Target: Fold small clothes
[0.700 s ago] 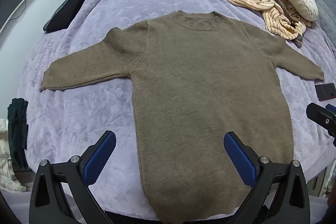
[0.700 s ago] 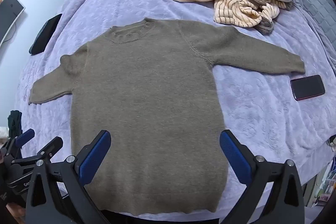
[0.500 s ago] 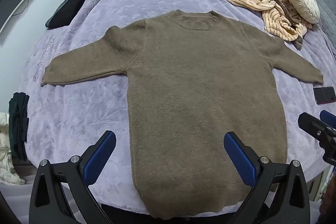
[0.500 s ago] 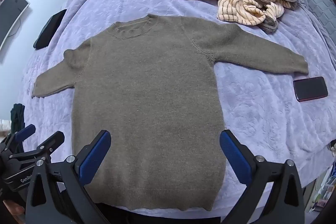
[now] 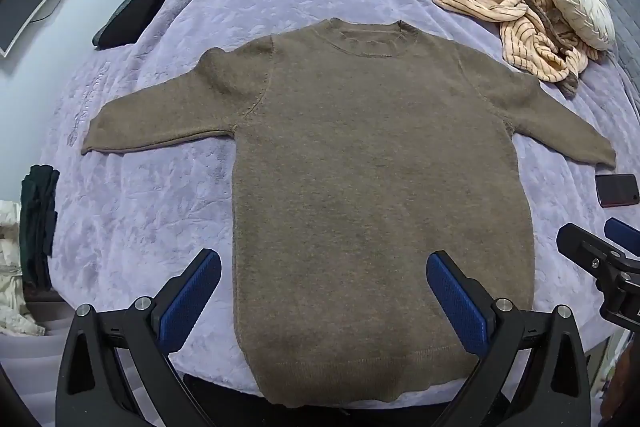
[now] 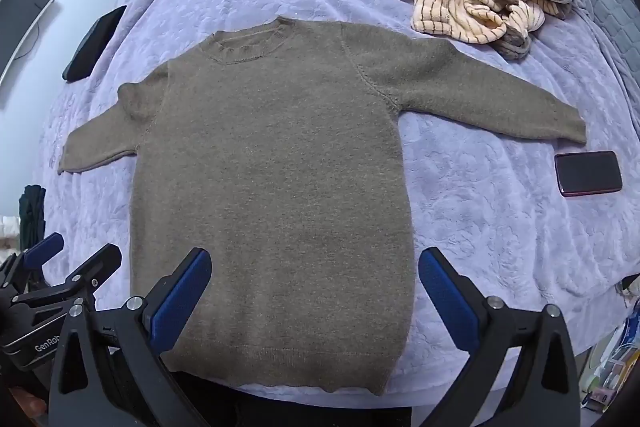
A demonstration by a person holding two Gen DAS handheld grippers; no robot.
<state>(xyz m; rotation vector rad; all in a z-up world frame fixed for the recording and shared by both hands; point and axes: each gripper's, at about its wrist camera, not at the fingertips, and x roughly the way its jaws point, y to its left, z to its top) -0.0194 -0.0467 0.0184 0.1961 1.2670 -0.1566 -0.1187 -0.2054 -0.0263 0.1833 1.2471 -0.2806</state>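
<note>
The brown sweater (image 5: 376, 163) lies flat and unfolded on the lavender bedspread (image 5: 140, 211), sleeves spread, hem at the near edge — the left gripper (image 5: 320, 291) and right gripper (image 6: 316, 287) hover above it, fingers spread wide, holding nothing.

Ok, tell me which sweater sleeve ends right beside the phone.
The wearer's-left sleeve, stretched toward the right: its cuff lies just above the phone. The other sleeve lies alone.

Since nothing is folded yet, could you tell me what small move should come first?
Probably bring the left tongs to the left sleeve cuff: the brown sweater lies flat, sleeves spread, and both tongs are open and empty above its hem.
</note>
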